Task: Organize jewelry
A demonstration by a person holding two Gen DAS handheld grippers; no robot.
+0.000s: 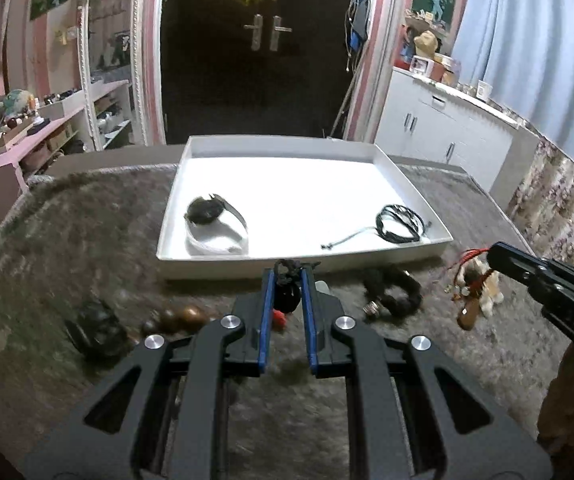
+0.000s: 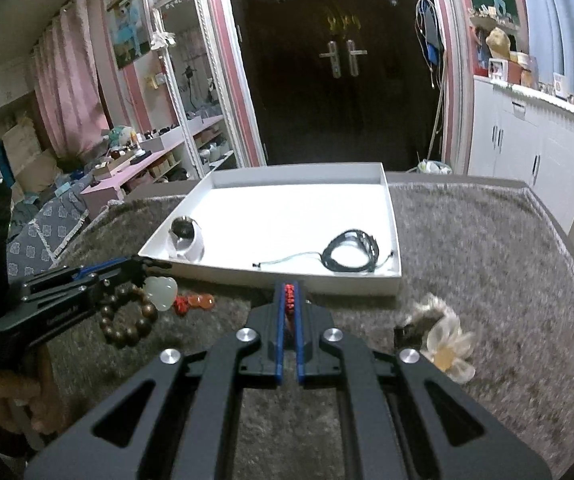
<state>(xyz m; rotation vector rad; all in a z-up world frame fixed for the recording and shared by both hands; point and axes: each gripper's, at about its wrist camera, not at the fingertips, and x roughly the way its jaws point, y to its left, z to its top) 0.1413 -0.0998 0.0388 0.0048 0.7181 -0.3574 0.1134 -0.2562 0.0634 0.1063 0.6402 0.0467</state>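
Both grippers hover just short of the near wall of a shallow white tray [image 1: 403,258] that sits on a worktop [image 2: 487,248] covered in grey plush. The left gripper [image 1: 288,270] has its blue-lined fingers [image 1: 267,292] closed on a knotted black cord [image 1: 287,269], from which a pale jade pendant [image 2: 161,292] with red beads [image 2: 195,301] hangs, seen best from the right wrist camera. A wooden bead bracelet [image 2: 129,322] shows just beside that pendant, under the left gripper; whether it hangs from the same cord or lies on the plush I cannot tell. The right gripper [image 2: 290,294] has its fingers [image 2: 280,320] pressed together on a red braided cord [image 2: 289,298]; from the left wrist view a brown pendant [image 1: 469,316] dangles below it. Inside the tray lie a coiled black cord bracelet [image 1: 401,224] near the right corner and a white ring stand with a dark stone [image 1: 215,226] near the left corner. On the plush in front of the tray rest a dark fuzzy band [image 1: 393,290] and a cream flower-shaped hair piece [image 2: 445,346].
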